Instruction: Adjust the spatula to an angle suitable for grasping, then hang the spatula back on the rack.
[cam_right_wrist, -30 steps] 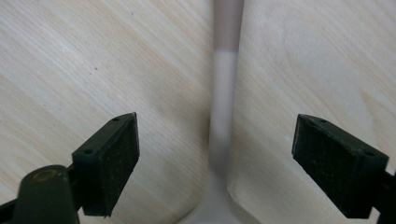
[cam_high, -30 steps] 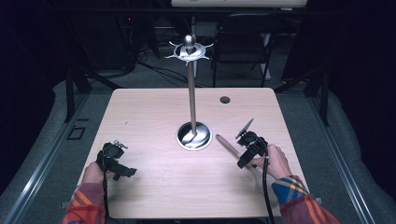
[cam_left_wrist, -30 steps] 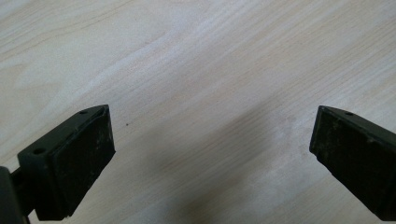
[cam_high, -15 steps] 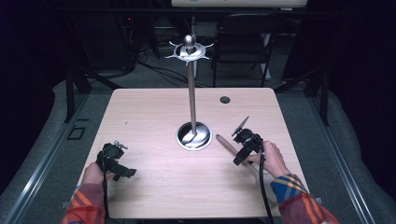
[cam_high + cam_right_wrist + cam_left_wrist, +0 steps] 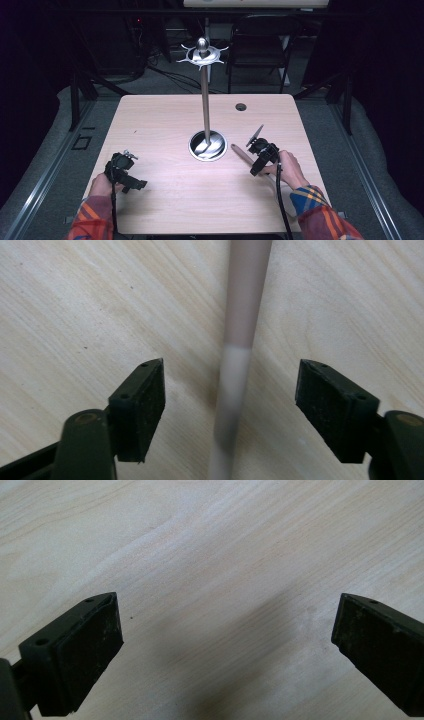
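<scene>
A long brownish utensil handle (image 5: 239,151) lies on the wooden table (image 5: 165,125), right of the metal stand's round base (image 5: 207,146). My right gripper (image 5: 260,156) hangs over it, pointing down. In the right gripper view the handle (image 5: 245,300) runs between the jaws of my right gripper (image 5: 230,390). Those jaws have just been closing, but there is still a gap on each side and neither pad touches the handle. My left gripper (image 5: 122,172) is at the near left, and the left gripper view shows my left gripper (image 5: 225,630) wide open over bare wood.
The stand's thin pole (image 5: 205,100) rises from the table's middle to a ring of hooks (image 5: 202,52). A small dark hole (image 5: 241,106) sits near the far edge. A folding chair (image 5: 260,45) stands behind the table.
The right gripper has edged slightly left over the handle. The left hand and gripper have not moved.
</scene>
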The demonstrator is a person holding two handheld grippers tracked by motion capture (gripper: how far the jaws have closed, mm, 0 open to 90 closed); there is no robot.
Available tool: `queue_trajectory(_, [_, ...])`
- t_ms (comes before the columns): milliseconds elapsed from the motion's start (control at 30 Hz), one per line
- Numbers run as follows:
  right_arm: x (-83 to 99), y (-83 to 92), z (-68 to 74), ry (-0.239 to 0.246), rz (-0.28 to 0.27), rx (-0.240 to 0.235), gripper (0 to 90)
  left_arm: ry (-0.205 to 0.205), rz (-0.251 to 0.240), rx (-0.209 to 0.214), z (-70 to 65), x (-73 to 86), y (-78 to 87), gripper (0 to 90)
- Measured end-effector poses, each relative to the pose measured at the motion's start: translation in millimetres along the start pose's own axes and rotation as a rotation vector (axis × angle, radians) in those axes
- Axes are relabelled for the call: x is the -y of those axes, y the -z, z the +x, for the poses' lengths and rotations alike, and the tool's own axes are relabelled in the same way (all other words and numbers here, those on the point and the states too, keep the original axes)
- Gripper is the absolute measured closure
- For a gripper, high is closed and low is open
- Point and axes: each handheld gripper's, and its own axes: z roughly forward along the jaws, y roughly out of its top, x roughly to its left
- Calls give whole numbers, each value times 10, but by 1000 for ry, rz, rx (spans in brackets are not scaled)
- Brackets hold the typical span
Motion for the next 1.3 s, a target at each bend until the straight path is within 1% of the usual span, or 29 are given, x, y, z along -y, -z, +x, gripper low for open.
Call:
queue_trajectory(67, [-1,-3,-4,-4,1,6,369,-2,0,-1,1,0,-1,0])
queue_trajectory(100, [-2,-12,-7,-14,-5,11,404,-1,0,-1,1,1,-1,0])
queue_trajectory(133, [-11,-18,-14,-10,7,11,457,-1,0,-1,2,2,-1,0])
queue_trajectory(200, [-18,-30,-15,-9,10,15,492,0,-2,-2,4,5,2,0])
queue_trajectory(233, [-17,-42,-17,-1,0,11,522,0,-2,-2,4,5,2,0])
queue_trajectory(267, [-24,-36,-7,-7,14,13,533,-1,-2,-1,3,6,3,0])
queue_trajectory(333, [-26,-36,-4,-4,18,12,547,-2,-1,-2,3,5,3,0])
queue_trajectory(367, [-26,-38,0,-2,16,15,584,-3,0,0,3,4,2,0])
queue_trajectory(400, [-27,-40,0,-3,18,17,596,-4,2,-1,2,3,3,0])
queue_trajectory(567, [-22,-60,0,-4,17,19,639,-4,4,-2,2,5,5,0])
queue_trajectory(600, [-22,-61,-4,4,22,19,644,-4,4,-2,2,4,4,0])
queue_trajectory(633, [-19,-71,-4,7,13,22,651,-4,3,-2,0,4,4,0])
queue_trajectory(700, [-24,-72,-5,15,26,23,670,-7,6,-2,-1,2,5,0])
queue_trajectory(767, [-31,-66,-5,9,48,27,696,-6,6,-2,-1,2,4,0])
queue_trajectory(833, [-29,-75,-13,8,45,33,698,-5,4,-2,0,5,5,0])
queue_trajectory(867, [-22,-83,-8,-12,31,27,713,-5,4,-2,0,6,6,0])
queue_trajectory(933, [-26,-83,-2,-8,35,22,742,-7,5,-3,1,6,9,0])
queue_trajectory(1000, [-29,-81,8,-14,38,19,749,-7,3,-3,-2,5,10,0])
queue_trajectory(1033, [-27,-87,9,-12,30,22,751,-8,4,-3,-4,4,12,0])
queue_trajectory(1100, [-34,-67,3,-6,49,24,760,-9,4,-3,-2,1,11,0])
queue_trajectory(1133, [-19,-89,17,-35,16,15,764,-9,4,-3,-2,1,10,0])
queue_trajectory(1167, [-22,-76,6,-28,27,4,768,-9,4,-3,-2,1,10,0])
queue_trajectory(1233, [-23,-67,7,-27,29,1,771,-7,3,-3,0,5,13,0])
queue_trajectory(1300, [-23,-37,21,-24,19,4,774,-8,2,-6,5,7,19,0])
